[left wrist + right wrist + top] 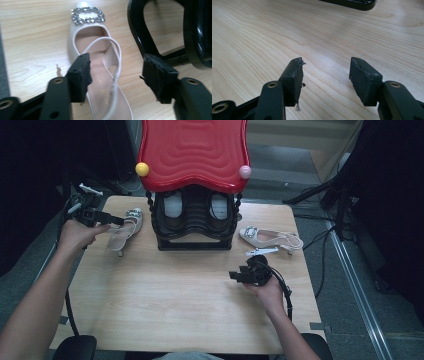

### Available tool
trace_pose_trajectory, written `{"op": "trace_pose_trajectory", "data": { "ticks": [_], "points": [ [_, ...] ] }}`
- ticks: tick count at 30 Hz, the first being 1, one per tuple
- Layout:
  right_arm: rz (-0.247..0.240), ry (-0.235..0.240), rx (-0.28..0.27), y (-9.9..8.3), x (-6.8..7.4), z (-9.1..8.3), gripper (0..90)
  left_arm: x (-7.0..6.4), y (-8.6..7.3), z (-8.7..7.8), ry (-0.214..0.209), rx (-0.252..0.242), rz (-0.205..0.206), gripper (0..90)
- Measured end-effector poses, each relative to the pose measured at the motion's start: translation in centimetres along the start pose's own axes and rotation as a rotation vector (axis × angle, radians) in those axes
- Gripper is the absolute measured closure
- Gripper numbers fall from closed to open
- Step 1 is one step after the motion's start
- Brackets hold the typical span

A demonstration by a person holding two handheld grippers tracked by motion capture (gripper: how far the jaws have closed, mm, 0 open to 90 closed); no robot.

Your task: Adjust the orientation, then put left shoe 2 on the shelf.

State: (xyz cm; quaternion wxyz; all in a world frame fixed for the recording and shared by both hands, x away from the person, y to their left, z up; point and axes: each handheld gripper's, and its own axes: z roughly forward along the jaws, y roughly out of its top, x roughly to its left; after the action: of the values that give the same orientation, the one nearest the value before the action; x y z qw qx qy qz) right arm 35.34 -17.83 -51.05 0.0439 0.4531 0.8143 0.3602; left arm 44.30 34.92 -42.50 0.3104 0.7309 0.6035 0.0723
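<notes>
A cream slingback shoe (100, 85) with a rhinestone buckle (87, 16) lies on the wooden table (175, 290), left of the rack, also seen from above as the left shoe (129, 222). My left gripper (117, 72) is open just above its heel end, jaws either side of the strap; from above, the left gripper (119, 221) sits at that shoe's back. A matching shoe (267, 237) lies right of the rack. My right gripper (325, 75) is open over bare wood, holding nothing; the right gripper (234, 275) is in front of the rack's right side.
A black shoe rack (195, 222) with a red wavy top (192, 150) stands at the table's back middle, with shoes inside. Its black leg (140, 32) is close to the right of the left shoe. Its base (352, 3) lies ahead of the right gripper.
</notes>
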Motion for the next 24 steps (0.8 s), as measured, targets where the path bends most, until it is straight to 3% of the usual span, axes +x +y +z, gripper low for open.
{"op": "trace_pose_trajectory", "data": {
  "ticks": [3,6,7,11,16,20,22,24],
  "points": [
    [-0.005,0.000,-0.001,0.0,0.0,0.0,46.0,0.6,0.4,0.6,-0.008,0.039,-0.010,25.8],
    [-0.005,0.001,-0.002,0.0,0.0,0.0,46.0,0.9,0.5,1.1,-0.026,0.047,-0.016,18.6],
    [-0.003,0.000,-0.004,0.0,0.0,0.0,46.0,0.9,0.5,1.6,0.005,0.047,0.003,14.7],
    [0.001,-0.001,-0.004,0.0,-0.1,-0.1,46.0,1.2,0.4,2.8,-0.022,0.090,0.005,13.8],
    [-0.001,0.002,-0.003,0.0,0.0,0.0,46.0,1.1,0.4,3.9,-0.016,0.102,-0.003,11.2],
    [-0.001,0.001,-0.002,0.0,-0.1,-0.1,46.0,0.9,0.4,5.0,0.008,0.095,-0.021,11.2],
    [0.001,0.001,-0.003,0.0,-0.1,-0.1,46.0,1.1,0.4,5.3,0.017,0.114,-0.009,10.9],
    [0.003,-0.001,0.001,-0.1,0.0,-0.1,46.0,1.0,0.4,5.6,0.030,0.093,-0.041,10.3]
  ]
}}
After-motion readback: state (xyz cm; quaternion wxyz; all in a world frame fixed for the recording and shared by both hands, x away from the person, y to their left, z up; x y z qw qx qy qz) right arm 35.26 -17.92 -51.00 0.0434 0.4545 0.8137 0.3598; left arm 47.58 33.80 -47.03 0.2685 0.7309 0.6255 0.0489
